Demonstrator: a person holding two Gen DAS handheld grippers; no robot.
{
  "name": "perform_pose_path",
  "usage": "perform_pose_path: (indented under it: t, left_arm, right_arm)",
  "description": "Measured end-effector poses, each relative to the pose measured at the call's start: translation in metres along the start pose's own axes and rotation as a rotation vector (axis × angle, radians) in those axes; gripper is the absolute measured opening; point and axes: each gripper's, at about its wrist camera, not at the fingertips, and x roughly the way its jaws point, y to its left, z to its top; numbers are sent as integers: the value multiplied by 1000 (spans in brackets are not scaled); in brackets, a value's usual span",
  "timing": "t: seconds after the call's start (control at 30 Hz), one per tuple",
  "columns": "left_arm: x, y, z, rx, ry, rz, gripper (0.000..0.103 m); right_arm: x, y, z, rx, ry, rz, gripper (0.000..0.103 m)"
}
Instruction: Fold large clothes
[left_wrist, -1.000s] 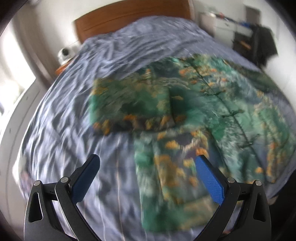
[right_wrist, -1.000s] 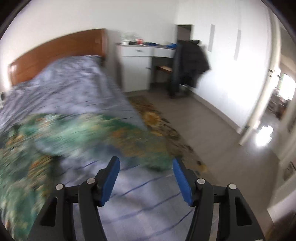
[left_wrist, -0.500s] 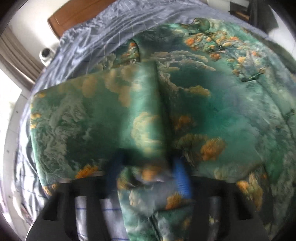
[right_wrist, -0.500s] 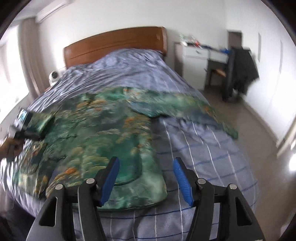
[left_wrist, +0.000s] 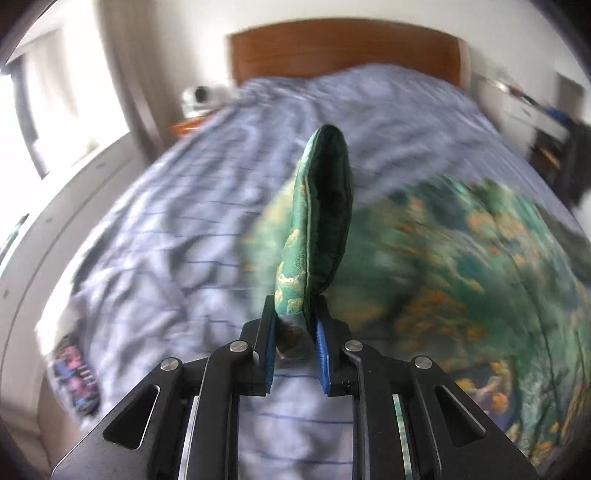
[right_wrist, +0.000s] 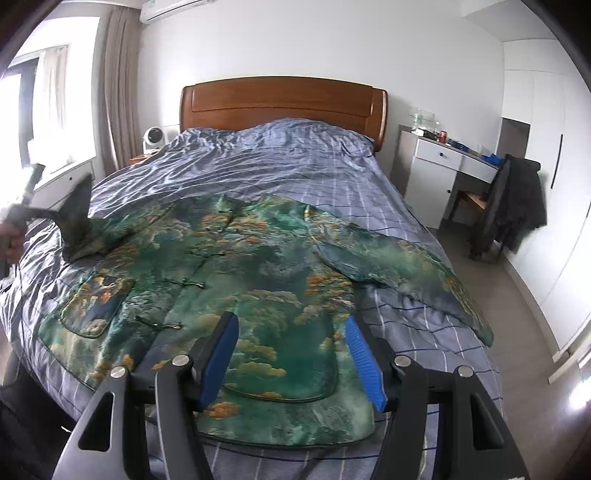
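Bed (right_wrist: 332, 192) bears jacket (right_wrist: 258, 280); left hand-held gripper (left_wrist: 293, 343) pinches its sleeve (left_wrist: 317, 221), right hand-held gripper (right_wrist: 291, 358) agape above hem.

bed top (right_wrist: 280, 162): head half bare, open room for a claw betw. headboard (right_wrist: 282, 99) and jacket.
jacket (right_wrist: 236, 280): covers foot half, spread flat; low, passable over the top.
right sleeve (right_wrist: 402, 266): lies out toward right bed edge, near the drop-off.
left sleeve (left_wrist: 317, 221): raised, pinched in left claw (left_wrist: 293, 332); stands up in that claw's fwd path.
right claw (right_wrist: 291, 354): jaws apart over hem, nothing betw. them.
right aisle: floor (right_wrist: 524, 332) clear along bed; chair w/ dark coat (right_wrist: 513, 210) and white table (right_wrist: 443, 162) block far end.
left side: window ledge (right_wrist: 62, 181) close to bed, tight gap.
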Motion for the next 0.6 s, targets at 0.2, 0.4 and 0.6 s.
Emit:
perform_pose_path:
  t: [0.2, 0.4, 0.6]
  left_arm:
    - [-23, 111, -13, -173, -13, 189, 27]
    - [-22, 165, -51, -306, 33, 283, 51]
    - [-18, 84, -110, -250, 129, -88, 86]
  right_arm:
    - [5, 1, 0, 21, 0, 11, 62]
    - [11, -18, -8, 66, 25, -10, 62]
    - [35, -71, -33, 215, 145, 12, 74]
